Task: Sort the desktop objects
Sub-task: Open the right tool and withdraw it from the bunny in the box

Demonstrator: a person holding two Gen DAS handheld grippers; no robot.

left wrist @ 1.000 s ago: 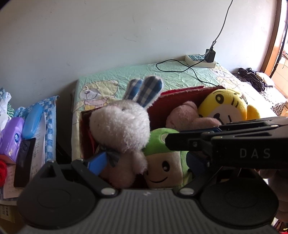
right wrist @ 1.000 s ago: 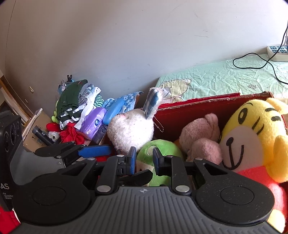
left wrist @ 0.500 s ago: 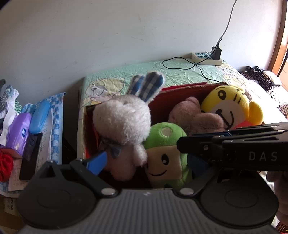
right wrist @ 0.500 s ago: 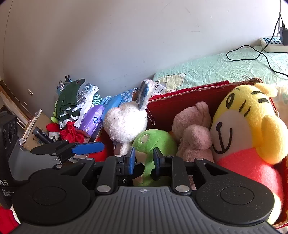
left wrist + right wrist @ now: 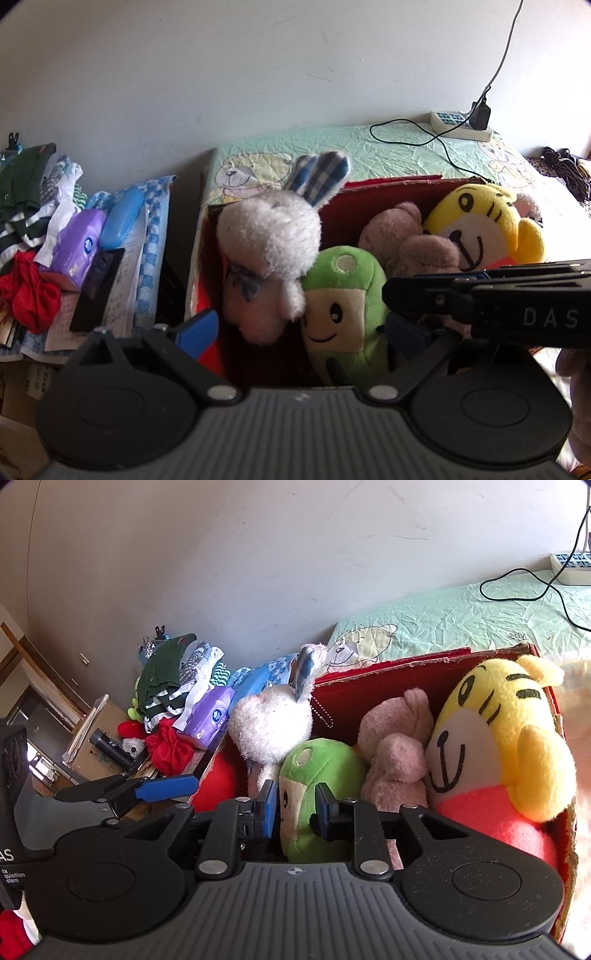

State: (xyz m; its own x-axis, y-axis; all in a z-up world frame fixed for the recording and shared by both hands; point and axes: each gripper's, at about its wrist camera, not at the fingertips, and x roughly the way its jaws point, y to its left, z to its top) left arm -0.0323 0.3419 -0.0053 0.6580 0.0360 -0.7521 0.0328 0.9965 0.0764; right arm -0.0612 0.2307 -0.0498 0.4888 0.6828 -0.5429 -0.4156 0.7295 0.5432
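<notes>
Four plush toys packed in the red cardboard box (image 5: 413, 664).
Left gripper (image 5: 299, 328) spread wide at the box's edge; right gripper (image 5: 293, 806) narrowly parted before the green square plush toy (image 5: 317, 775), whose lower body is hidden, at six o'clock.

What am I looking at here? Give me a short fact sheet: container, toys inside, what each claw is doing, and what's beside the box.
container: red cardboard box, open top
toys inside: white bunny, green plush, pink bear, yellow tiger
left claw: open wide, empty, facing the box
right claw: partly open, empty, fingers framing the green plush
beside box: purple tissue pack, blue case, clothes pile
</notes>
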